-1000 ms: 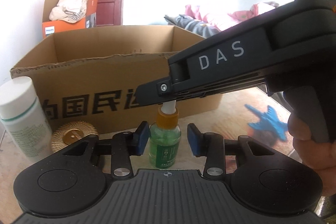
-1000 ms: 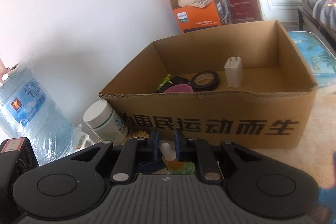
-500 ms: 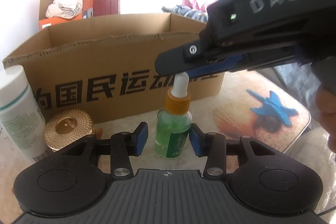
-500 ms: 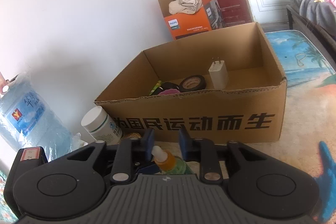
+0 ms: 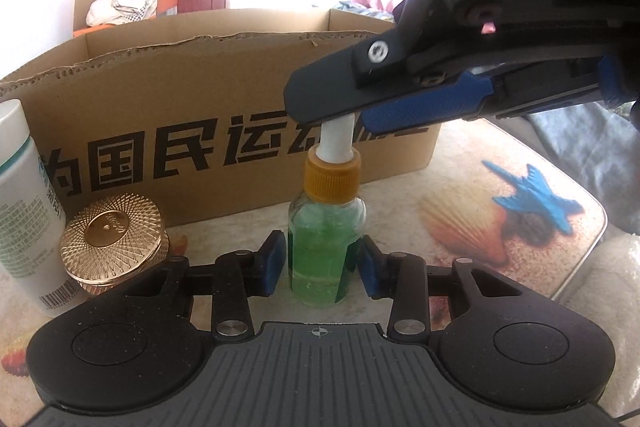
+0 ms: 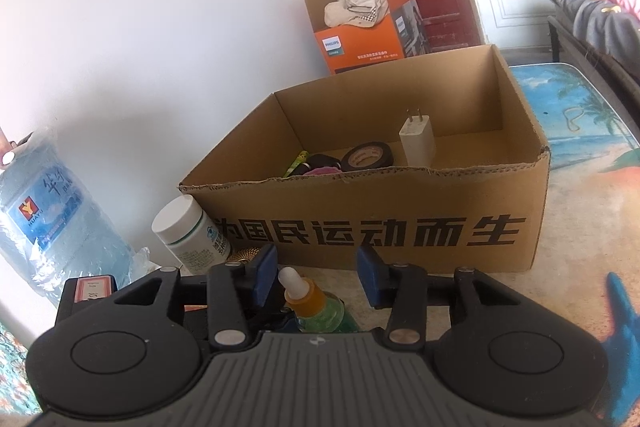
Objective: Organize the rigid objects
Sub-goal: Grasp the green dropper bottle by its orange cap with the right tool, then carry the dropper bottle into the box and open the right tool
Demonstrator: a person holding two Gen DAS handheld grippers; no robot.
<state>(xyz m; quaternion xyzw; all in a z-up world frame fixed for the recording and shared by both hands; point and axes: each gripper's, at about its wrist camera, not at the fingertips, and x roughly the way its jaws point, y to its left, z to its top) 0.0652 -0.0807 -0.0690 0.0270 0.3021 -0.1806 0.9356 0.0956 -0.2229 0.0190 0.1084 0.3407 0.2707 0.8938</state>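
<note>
A green dropper bottle [image 5: 324, 227] with an orange cap and white nozzle stands upright in front of the cardboard box [image 5: 200, 87]. My left gripper [image 5: 320, 259] is closing on it, blue pads against the glass sides. My right gripper [image 5: 344, 111] hangs over the nozzle from the upper right. In the right wrist view the right gripper [image 6: 316, 259] is opening: the bottle [image 6: 316, 311] rises between the pads, near the left one, and neither presses on it. The box [image 6: 400, 195] holds a white charger [image 6: 418, 143], a tape roll [image 6: 366, 155] and small dark items.
A white plastic bottle [image 5: 20, 207] and a gold-lidded jar [image 5: 112, 231] stand left of the dropper bottle, against the box front. A water jug [image 6: 48, 211] is at far left. An orange box [image 6: 360, 39] sits behind. The table edge [image 5: 592, 227] runs at right.
My right gripper, shut on the nozzle a second ago, has opened and let it go. My left gripper's pads have come in against the bottle's sides, and the left view has sunk slightly.
</note>
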